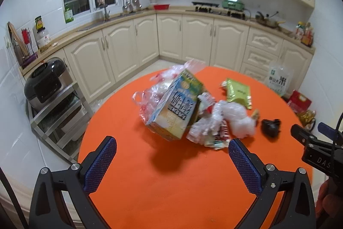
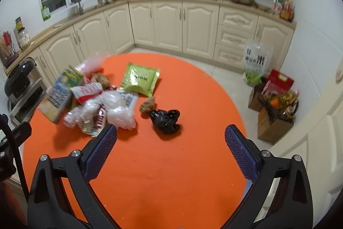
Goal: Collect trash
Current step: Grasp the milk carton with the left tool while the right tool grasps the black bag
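so both grippers, left gripper (image 1: 172, 152) and right gripper (image 2: 170, 137), hang spread wide and empty above the near side of the orange table (image 2: 182, 164); the trash pile (image 2: 94, 100) sits far left, black bag (image 2: 165, 121) just right of it.

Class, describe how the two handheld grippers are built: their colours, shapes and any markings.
Each of the left gripper and right gripper has black angular plastic arms with silver bolts and two blue, dimpled finger pads. The right gripper's body carries white letters "DAS" and a thin black cord.
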Motion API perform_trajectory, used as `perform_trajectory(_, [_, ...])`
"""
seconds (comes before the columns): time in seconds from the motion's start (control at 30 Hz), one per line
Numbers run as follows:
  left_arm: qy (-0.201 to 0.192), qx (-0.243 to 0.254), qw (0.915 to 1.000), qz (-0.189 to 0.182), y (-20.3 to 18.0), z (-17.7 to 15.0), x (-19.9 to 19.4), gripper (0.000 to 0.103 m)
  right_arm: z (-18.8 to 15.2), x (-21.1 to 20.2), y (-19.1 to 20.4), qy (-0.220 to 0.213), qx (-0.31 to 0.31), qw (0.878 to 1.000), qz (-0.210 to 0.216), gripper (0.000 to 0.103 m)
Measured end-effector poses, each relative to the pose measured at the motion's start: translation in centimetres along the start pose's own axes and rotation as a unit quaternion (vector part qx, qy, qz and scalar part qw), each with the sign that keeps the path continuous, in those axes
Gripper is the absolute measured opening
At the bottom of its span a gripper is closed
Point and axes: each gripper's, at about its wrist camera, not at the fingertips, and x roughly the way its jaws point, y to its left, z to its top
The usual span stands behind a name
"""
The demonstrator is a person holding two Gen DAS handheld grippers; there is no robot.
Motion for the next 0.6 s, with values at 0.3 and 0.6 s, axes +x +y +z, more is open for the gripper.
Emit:
perform_trajectory(0.3, [0.002, 0.029, 0.9995, 0.008, -0.9, 2.1, 6.4, 0.102, 0.7, 6.2, 0.0, 0.047, 0.000, 0.999, -0.004, 0.089])
perform_trajectory(0.6, [0.003, 0.060, 0.9980, 0.022, -0.6, 3.3, 10.8, 0.102, 1.1, 9.9, 1.5, 0.070, -0.026, 0.997, -0.019, 0.083])
